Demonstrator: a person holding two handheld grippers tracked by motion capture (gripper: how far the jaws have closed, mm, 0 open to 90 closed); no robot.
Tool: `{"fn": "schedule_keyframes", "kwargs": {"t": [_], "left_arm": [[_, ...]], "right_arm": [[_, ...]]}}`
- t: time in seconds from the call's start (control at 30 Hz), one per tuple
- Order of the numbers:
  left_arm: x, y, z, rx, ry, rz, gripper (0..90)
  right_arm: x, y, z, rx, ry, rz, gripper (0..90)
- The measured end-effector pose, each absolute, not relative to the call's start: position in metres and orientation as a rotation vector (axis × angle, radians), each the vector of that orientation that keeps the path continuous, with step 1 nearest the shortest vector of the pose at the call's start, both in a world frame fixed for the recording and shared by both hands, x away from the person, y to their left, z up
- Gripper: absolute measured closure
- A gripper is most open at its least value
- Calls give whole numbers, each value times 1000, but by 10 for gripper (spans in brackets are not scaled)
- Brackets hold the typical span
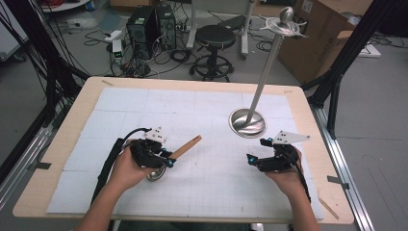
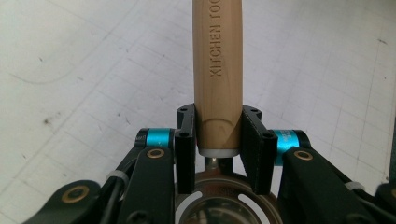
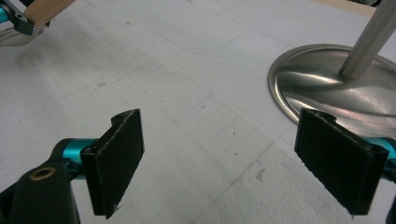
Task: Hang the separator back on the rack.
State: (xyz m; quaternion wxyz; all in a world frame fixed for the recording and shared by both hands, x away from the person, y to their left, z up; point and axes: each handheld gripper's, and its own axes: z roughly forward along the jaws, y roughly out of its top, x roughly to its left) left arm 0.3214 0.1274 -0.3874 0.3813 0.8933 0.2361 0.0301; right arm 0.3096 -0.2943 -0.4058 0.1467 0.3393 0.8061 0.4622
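Kitchen utensil (image 1: pixel 180 150): wooden handle pinched by the left tool (image 2: pixel 218 140), low over the counter (image 1: pixel 202 192). Its metal head sits beneath the tool, mostly hidden, kind unclear. Long axis slants up and away, toward the steel stand (image 1: pixel 248 122). Right tool (image 3: pixel 233 163): jaws spread, holding nothing.

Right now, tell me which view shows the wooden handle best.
The left gripper view: the wooden handle runs up its middle, clamped between the left gripper pads, its stamped lettering legible. The high view shows the handle small, sticking out of that gripper. The right gripper view catches just a piece at its top left corner.
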Motion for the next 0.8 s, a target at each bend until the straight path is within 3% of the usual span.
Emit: {"fn": "schedule_keyframes", "kwargs": {"t": [0.8], "left_arm": [[355,117,-347,2027,542,84,692]], "right_arm": [[308,-293,-406,961,2330,1336,146]]}}
